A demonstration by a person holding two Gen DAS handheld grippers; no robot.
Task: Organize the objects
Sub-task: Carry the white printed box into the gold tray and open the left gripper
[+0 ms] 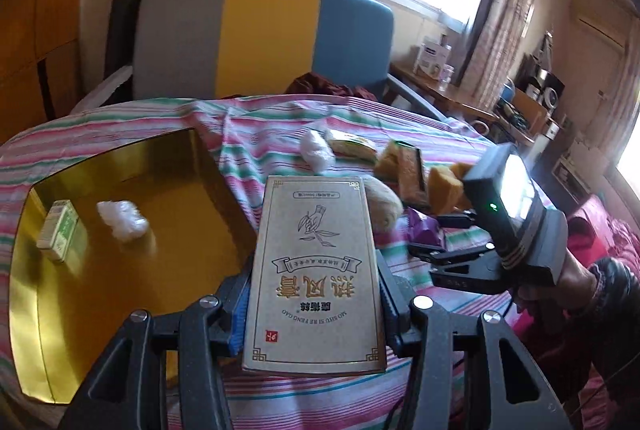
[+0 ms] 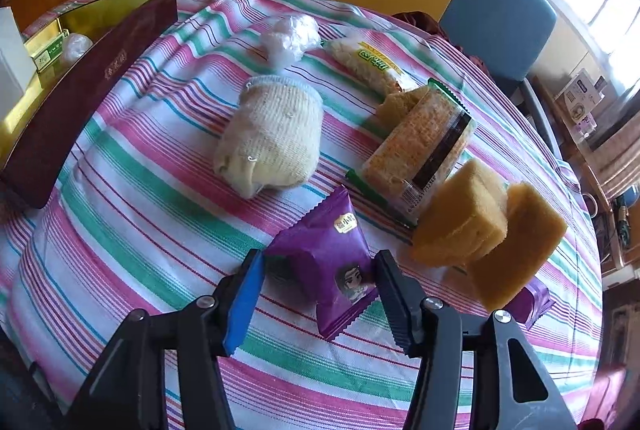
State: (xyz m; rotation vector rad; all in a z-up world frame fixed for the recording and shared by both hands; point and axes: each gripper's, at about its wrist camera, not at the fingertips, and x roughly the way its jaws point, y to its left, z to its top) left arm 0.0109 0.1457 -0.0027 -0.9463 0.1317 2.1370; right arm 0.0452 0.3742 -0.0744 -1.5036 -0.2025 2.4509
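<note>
Here, my left hand-held gripper (image 1: 312,294) is clamped on a tan printed carton (image 1: 316,270), both pads pressed to its long sides, and the carton hangs above the striped cloth (image 2: 132,230) beside the gold-lined box (image 1: 100,270). Inside that box lie a green-and-white pack (image 1: 60,230) and a white wad (image 1: 122,218), apart from each other. My right hand-held gripper (image 2: 320,294) sits low over the counter with its jaws astride a purple snack packet (image 2: 324,262); I cannot tell whether the pads press it. Beyond it on the cloth lie a cream knitted bundle (image 2: 272,138), a wrapped cracker pack (image 2: 420,146), two yellow sponge blocks (image 2: 464,214) touching each other, a crumpled plastic ball (image 2: 290,36) and a noodle snack bag (image 2: 368,66). A grey, yellow and blue chair (image 1: 260,38) stands behind the counter.
</note>
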